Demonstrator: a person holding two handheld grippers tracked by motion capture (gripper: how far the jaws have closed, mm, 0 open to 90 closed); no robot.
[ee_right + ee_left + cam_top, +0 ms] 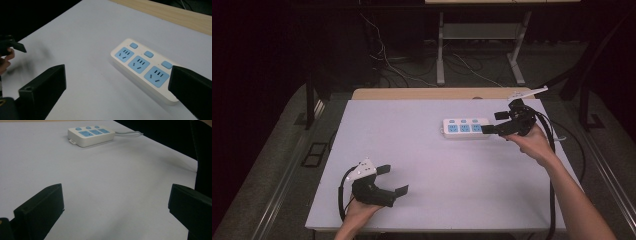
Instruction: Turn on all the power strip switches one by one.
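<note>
Power strip (466, 128) lies flat on the white table (412, 165), far right part, near the back edge; its cord runs off to the right. Right gripper (496, 122) is at the strip's right end, jaws spread wide and holding nothing, one jaw right by that end.

To grip it well, I'd straddle the short end squarely, keep the jaws level with the body, and close on the side walls, not on the sockets.

Strip looks white and rounded, with three blue sockets (139, 63) and three blue buttons (148, 54).

Left gripper (393, 180) rests near the front left, jaws apart, empty, well apart from the strip.
</note>
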